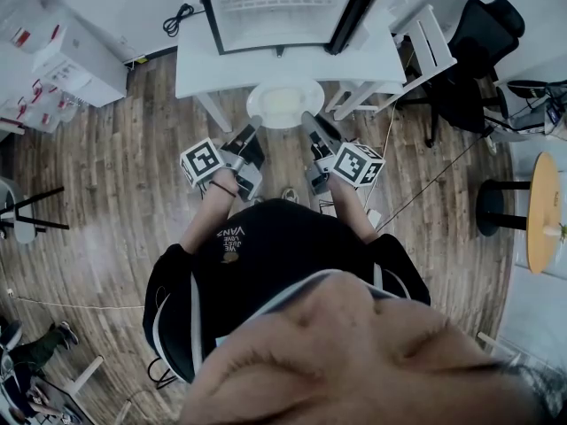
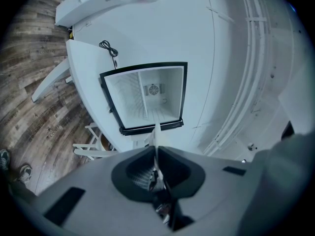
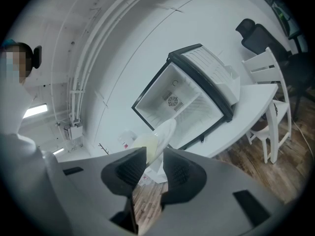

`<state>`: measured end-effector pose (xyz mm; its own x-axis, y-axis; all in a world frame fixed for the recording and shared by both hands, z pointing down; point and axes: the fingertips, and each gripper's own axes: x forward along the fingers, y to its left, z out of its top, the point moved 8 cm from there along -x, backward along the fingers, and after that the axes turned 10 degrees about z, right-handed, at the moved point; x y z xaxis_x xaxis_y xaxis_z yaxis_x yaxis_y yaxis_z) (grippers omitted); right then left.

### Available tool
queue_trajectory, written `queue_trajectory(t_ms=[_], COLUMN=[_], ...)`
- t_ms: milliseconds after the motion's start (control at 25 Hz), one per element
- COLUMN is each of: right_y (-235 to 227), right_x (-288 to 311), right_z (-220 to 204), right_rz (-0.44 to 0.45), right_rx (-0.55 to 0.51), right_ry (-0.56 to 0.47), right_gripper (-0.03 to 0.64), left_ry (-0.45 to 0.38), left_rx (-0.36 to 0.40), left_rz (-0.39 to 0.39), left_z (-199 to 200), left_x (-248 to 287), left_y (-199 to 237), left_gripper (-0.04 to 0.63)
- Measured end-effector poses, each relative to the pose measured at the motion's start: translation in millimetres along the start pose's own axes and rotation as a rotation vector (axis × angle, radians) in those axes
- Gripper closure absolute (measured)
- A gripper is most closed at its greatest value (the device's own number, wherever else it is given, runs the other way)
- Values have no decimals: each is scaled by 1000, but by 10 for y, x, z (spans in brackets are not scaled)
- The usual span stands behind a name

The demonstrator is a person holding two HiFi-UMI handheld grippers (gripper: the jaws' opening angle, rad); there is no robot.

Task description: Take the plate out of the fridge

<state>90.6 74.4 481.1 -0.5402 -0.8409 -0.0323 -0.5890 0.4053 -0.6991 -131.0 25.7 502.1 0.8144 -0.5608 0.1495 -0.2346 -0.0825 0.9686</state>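
the person in a black shirt [image 1: 275,255] faces a white surface [image 1: 199,60] bearing a small open black-framed white fridge [image 1: 275,7], with a round white plate [image 1: 283,104] held just outside it, left gripper [image 1: 254,124] and right gripper [image 1: 307,119] each clamped on its rim.

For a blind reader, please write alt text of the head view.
A person holds a white plate by its rim between left tongs and right tongs, before an open fridge on a white table.
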Motion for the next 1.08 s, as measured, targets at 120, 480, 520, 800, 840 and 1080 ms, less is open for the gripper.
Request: queue_trajectory(t_ms=[120,480,520,800,840,1080], right_y=[7,5,5,-10,-11,-41], right_x=[-1,1,2,2,3,5], right_z=[-3,1,1,1,1,8], right_rz=[-2,-6,-6,-8,-9,-9], right_rx=[-2,-2,-3,-1,-1,-3], right_ry=[0,2,2,2,3,5], right_gripper=[504,505,505,505,505,505], left_ry=[1,4,5,6,6,7], left_rx=[9,-4,-4,-6,-6,-5], left_rz=[8,-1,7,-12,-9,-1], left_z=[9,4,5,5,6,4], left_x=[-9,6,2,28,28,52], left_y=[10,5,14,7,13,36], left_gripper=[560,560,560,560,560,560])
